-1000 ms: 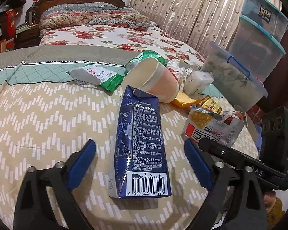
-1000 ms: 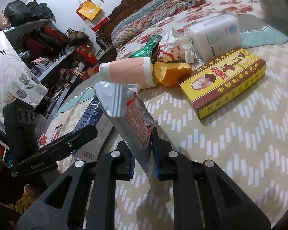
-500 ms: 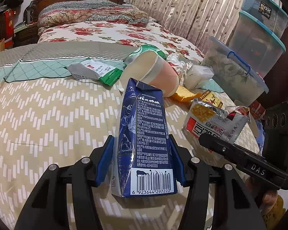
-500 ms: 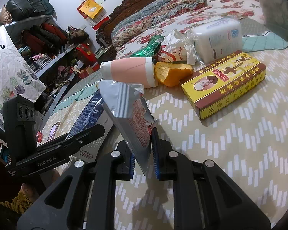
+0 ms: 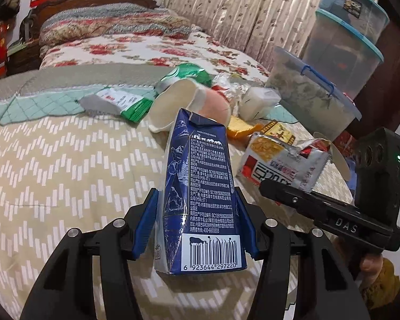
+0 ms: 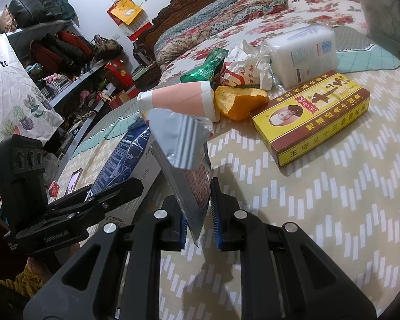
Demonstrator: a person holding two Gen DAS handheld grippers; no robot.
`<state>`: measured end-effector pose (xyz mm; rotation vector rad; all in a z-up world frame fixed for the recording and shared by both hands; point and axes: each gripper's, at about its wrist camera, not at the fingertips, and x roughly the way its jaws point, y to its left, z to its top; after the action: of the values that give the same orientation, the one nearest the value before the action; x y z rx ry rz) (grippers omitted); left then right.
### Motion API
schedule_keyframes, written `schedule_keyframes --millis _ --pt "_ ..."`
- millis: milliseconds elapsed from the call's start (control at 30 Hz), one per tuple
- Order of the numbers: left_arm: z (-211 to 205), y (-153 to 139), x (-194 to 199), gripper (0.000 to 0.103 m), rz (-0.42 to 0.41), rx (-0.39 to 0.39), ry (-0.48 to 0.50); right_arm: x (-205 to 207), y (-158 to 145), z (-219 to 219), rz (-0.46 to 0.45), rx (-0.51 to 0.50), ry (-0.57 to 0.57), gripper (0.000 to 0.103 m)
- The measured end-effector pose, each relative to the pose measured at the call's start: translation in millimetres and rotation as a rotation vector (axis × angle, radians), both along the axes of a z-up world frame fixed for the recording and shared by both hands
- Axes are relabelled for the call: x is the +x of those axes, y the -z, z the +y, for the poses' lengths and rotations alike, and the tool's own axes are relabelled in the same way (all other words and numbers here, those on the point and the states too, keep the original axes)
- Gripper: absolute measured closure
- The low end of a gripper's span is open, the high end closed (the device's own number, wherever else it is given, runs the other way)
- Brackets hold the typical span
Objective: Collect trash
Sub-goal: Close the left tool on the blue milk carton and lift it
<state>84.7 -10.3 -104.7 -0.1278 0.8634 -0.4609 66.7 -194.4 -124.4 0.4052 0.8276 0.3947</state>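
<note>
Your left gripper (image 5: 197,229) is clamped on the blue milk carton (image 5: 200,186), pads pressed to both its sides near the barcode end, w/ the carton's base at the zigzag bedspread (image 5: 53,165); the left cam reads the label and barcode, while the right cam only catches the carton's (image 6: 122,157) side lying low behind the left gripper's body, so grip contact shows in the left view alone. Your right gripper (image 6: 200,218) is pinched on a silver foil snack wrapper (image 6: 184,160), jaws nearly together, the wrapper standing up tilted btwn the pads; the left cam shows that same wrapper's (image 5: 282,165) printed red/yellow face, the right cam mostly its plain silver back. Just beyond, a pink paper cup (image 6: 181,101) lies on its side, touching an orange peel (image 6: 240,101); next to the peel sits a yellow box (image 6: 314,117), fully seen only from the right cam. Further back: a green wrapper (image 6: 208,69), crumpled white paper (image 6: 242,72) and a white tissue pack (image 6: 304,53). Only the left cam shows the green-and-white sachet (image 5: 117,101) off to the cup's left, plus stacked clear storage bins (image 5: 333,61) by the curtain. Only the right cam shows the cluttered shelves (image 6: 53,53).
</note>
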Motion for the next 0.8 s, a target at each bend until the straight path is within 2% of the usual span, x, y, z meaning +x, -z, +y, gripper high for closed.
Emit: schedule_keyframes --millis 133,167,233,300,800 --pt "6.3 2.8 5.5 0.05 0.033 -0.017 -0.031 0.4 1.0 0.4 0.002 -0.002 -0.001 0.085" --pt "7.8 2.4 5.4 0.048 0.03 -0.022 -0.04 0.3 1.1 0.4 0.002 -0.003 0.0 0.085" --pt "9.3 0.5 3.7 0.037 0.017 -0.026 -0.05 0.5 1.5 0.5 0.003 -0.003 0.0 0.085" --pt "9.9 -1.2 1.7 0.035 0.003 -0.029 -0.051 0.6 3.2 -0.2 0.004 -0.002 0.001 0.085" --pt "8.8 -3.5 -0.5 0.031 -0.007 -0.025 -0.049 2.1 5.3 -3.9 0.002 -0.003 0.009 0.084"
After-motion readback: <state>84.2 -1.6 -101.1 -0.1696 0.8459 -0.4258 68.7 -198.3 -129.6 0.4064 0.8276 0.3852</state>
